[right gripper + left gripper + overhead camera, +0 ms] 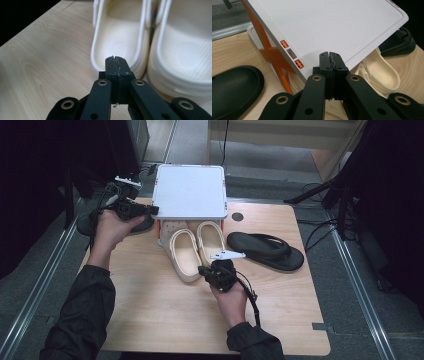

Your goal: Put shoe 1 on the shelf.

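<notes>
While we hold both tools still: two lines.
Right gripper [116, 58]: jaws pressed together, empty, cream slippers [120, 47] at 12 o'clock.
Left gripper [329, 55]: jaws together, empty, white rack [332, 25] at 12 o'clock.

Grey carpeted floor [45, 270], dim surroundings

White rack top [189, 190] hides cream slippers' [194, 247] toes.
</notes>
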The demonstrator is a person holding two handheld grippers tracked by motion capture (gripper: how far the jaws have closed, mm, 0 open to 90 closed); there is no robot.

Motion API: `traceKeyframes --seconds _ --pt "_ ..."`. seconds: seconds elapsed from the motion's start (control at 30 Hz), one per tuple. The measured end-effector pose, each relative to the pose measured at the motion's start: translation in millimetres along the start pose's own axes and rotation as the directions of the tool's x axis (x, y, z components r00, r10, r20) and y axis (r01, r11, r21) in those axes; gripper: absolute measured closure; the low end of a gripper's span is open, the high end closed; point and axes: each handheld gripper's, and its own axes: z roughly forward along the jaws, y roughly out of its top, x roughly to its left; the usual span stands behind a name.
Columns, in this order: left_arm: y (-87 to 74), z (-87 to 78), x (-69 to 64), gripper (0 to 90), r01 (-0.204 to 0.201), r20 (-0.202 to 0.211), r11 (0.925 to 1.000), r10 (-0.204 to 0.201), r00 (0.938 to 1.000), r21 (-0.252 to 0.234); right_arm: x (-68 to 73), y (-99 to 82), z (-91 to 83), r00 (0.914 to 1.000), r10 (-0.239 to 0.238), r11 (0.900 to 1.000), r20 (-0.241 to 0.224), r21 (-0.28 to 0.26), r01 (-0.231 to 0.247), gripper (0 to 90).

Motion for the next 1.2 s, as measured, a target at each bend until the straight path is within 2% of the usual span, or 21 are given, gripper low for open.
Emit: traceKeyframes --seconds 0.2,0.33,0.47,0.57,0.7,0.9,1.03,1.1,1.2 --pt "0.0 0.0 -0.2 89.7 -0.002 -0.001 1.0000 0.002 1.0000 0.001 9.2 -14.6 3.4 0.9996 -0.026 0.9996 -0.014 0.015 0.026 90.0" --pt "0.0 -0.1 -0.3 89.7 0.002 -0.003 1.0000 -0.002 1.0000 0.001 11.7 -23.0 10.6 0.9993 -0.022 0.9990 -0.030 0.038 0.023 90.0" --pt "-0.1 0.0 -0.7 89.7 0.003 -0.004 1.0000 -0.003 1.0000 0.000 12.9 -25.0 18.7 0.9994 -0.029 0.9977 -0.021 0.061 0.030 90.0" --pt "0.0 0.0 -0.6 89.7 -0.003 -0.003 1.0000 0.003 1.0000 0.001 11.5 -23.7 24.1 0.9997 -0.021 0.9975 -0.015 0.067 0.022 90.0" --pt "0.0 -0.1 -0.4 89.6 -0.001 -0.002 1.0000 0.001 1.0000 0.001 7.7 -19.9 29.4 0.9987 0.022 0.9971 -0.047 0.073 -0.019 90.0" --pt "0.0 0.0 -0.7 89.6 0.000 -0.003 1.0000 0.000 1.0000 0.001 13.5 -13.6 34.0 0.9995 -0.002 0.9970 -0.031 0.078 0.004 90.0" --pt "0.0 -0.2 -0.6 89.6 -0.002 -0.001 1.0000 0.002 1.0000 0.005 16.2 -6.9 35.9 0.9985 0.009 0.9983 -0.054 0.059 -0.006 90.0" --pt "0.0 -0.1 -0.7 89.6 -0.002 -0.001 1.0000 0.002 1.0000 0.004 17.8 -2.9 38.0 0.9990 -0.011 0.9980 -0.044 0.061 0.014 90.0" --pt "-0.2 0.0 -0.7 89.7 0.003 -0.002 1.0000 -0.003 1.0000 0.001 19.2 2.8 40.9 0.9994 -0.015 0.9981 -0.033 0.059 0.017 90.0"
